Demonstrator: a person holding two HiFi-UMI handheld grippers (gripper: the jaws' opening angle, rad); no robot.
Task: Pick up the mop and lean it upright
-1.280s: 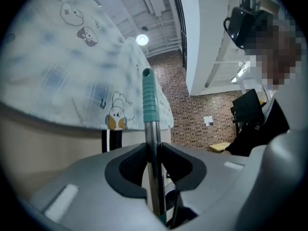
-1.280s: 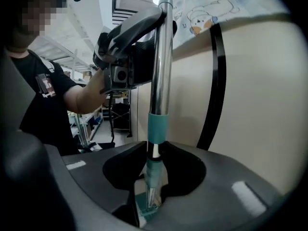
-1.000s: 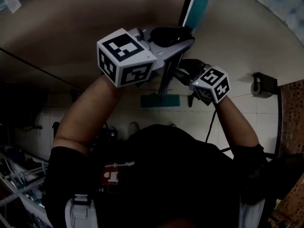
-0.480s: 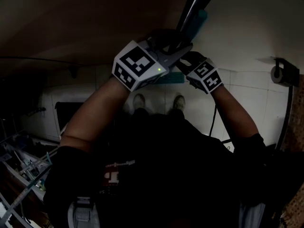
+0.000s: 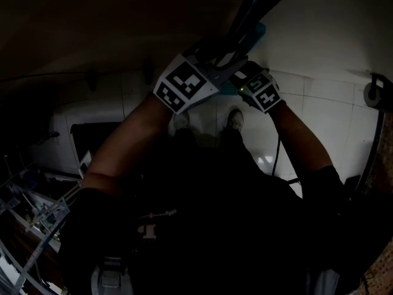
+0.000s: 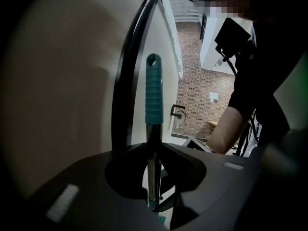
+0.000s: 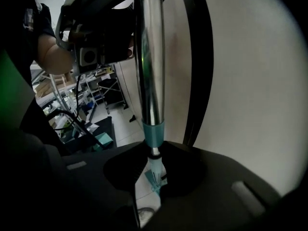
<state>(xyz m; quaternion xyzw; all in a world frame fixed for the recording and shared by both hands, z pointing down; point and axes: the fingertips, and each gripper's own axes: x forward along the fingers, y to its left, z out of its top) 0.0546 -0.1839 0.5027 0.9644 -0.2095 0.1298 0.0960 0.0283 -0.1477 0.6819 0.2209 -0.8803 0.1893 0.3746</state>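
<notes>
The mop stands nearly upright in front of me, with both grippers on it. Its chrome shaft (image 7: pixel 150 57) runs down to a teal collar (image 7: pixel 154 134), and its teal hand grip (image 6: pixel 153 95) tops the pole. In the dark head view the mop pole (image 5: pixel 249 11) rises past both marker cubes. My left gripper (image 6: pixel 154 177) (image 5: pixel 228 49) is shut on the shaft below the teal grip. Lower down, my right gripper (image 7: pixel 155 163) (image 5: pixel 241 78) is shut on the shaft near the collar. The teal mop head (image 5: pixel 228 90) barely shows on the floor by my shoes (image 5: pixel 236 117).
A pale wall panel with a curved black edge (image 6: pixel 126 81) stands right behind the mop. A paper-roll holder (image 5: pixel 376 94) hangs on the wall at right, beside a brick wall (image 6: pixel 199 81). A white appliance (image 5: pixel 80 134) and metal racks (image 5: pixel 37 217) are at left.
Both grippers have sunk with the mop in them. The mop head, which hung above the floor, is now down by my shoes. The head view has darkened.
</notes>
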